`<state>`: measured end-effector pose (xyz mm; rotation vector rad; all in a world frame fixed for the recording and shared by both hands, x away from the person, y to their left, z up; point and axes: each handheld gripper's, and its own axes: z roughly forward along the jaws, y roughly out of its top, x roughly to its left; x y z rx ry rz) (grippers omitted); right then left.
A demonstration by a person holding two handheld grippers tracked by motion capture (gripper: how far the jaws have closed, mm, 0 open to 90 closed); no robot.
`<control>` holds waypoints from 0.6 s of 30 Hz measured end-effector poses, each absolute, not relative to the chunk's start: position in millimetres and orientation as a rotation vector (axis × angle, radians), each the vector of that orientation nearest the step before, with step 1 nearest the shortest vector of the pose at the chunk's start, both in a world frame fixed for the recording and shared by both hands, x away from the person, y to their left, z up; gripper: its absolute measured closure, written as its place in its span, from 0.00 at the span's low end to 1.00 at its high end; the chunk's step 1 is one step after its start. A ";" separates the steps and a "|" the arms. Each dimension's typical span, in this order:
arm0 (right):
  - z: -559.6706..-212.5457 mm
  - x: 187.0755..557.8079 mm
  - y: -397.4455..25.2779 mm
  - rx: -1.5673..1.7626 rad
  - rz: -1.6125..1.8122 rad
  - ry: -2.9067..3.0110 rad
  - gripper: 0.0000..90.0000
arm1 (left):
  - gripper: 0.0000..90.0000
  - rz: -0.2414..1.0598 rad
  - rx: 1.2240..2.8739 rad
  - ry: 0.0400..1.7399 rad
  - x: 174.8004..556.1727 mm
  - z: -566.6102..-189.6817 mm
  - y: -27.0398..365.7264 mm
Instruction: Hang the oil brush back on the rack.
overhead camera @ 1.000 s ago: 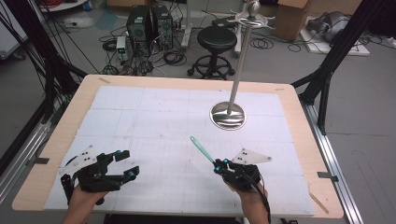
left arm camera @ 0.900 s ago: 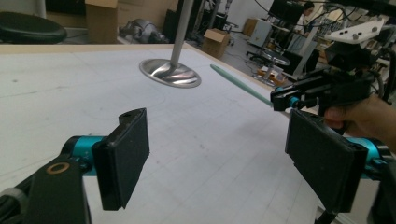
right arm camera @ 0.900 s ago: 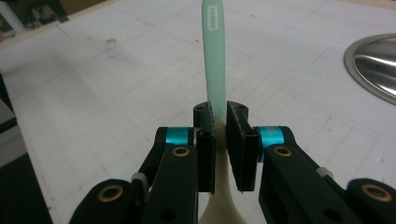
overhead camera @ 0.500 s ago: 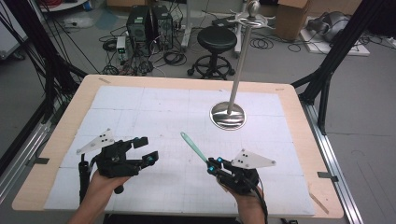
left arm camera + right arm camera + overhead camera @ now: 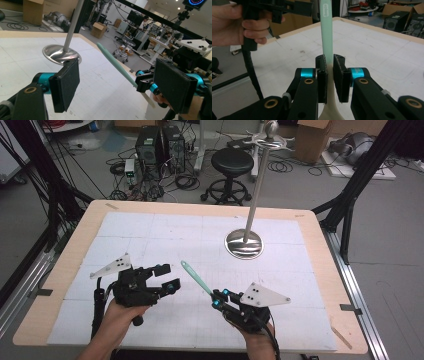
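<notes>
My right gripper (image 5: 216, 300) is shut on a mint-green utensil (image 5: 194, 278), whose long handle slants up and to the left above the white mat (image 5: 165, 235). In the right gripper view its pads (image 5: 322, 77) clamp the utensil (image 5: 326, 32) where the green handle meets a cream lower part. My left gripper (image 5: 167, 276) is open just left of the handle's tip. Between its two spread pads (image 5: 65, 85), the left gripper view shows the utensil (image 5: 115, 63) and the right gripper (image 5: 145, 82) beyond. The utensil's working end is hidden.
A polished metal stand with a round base (image 5: 244, 243) and a tall pole (image 5: 257, 190) is at the mat's back right, also seen as the base (image 5: 61, 53). A hand (image 5: 249, 22) holds the left gripper. The wooden table edge (image 5: 320, 255) frames the mat.
My left gripper has moved right and forward, closing in on the utensil's handle. The right gripper has shifted a little left with the utensil in it.
</notes>
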<state>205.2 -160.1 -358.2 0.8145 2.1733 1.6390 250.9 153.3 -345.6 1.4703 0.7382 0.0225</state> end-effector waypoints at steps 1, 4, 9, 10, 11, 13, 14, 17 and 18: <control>-357.2 204.5 -158.2 0.803 1.644 2.168 0.91 | 0.24 0.021 1.467 0.742 250.9 -345.5 153.3; -353.8 202.2 -153.3 0.782 1.656 2.161 0.91 | 0.24 0.007 1.454 0.743 251.2 -345.0 153.3; -350.5 200.9 -147.5 0.769 1.674 2.156 0.91 | 0.24 -0.017 1.426 0.746 250.7 -341.7 149.8; -350.0 201.0 -146.1 0.759 1.676 2.153 0.91 | 0.24 -0.023 1.426 0.741 251.0 -340.6 149.1; -349.7 200.9 -144.6 0.755 1.679 2.154 0.91 | 0.24 -0.026 1.426 0.737 251.2 -339.2 147.8; -348.6 200.2 -140.6 0.745 1.685 2.160 0.91 | 0.30 -0.031 1.426 0.729 251.6 -337.5 146.2; -348.1 199.7 -139.4 0.742 1.687 2.161 0.91 | 0.32 -0.033 1.424 0.729 251.8 -336.6 145.3; -346.9 198.5 -137.4 0.729 1.689 2.160 0.91 | 0.38 -0.046 1.419 0.741 252.8 -336.2 143.4; -346.3 198.3 -136.7 0.725 1.688 2.157 0.91 | 0.40 -0.054 1.418 0.744 253.4 -336.4 142.9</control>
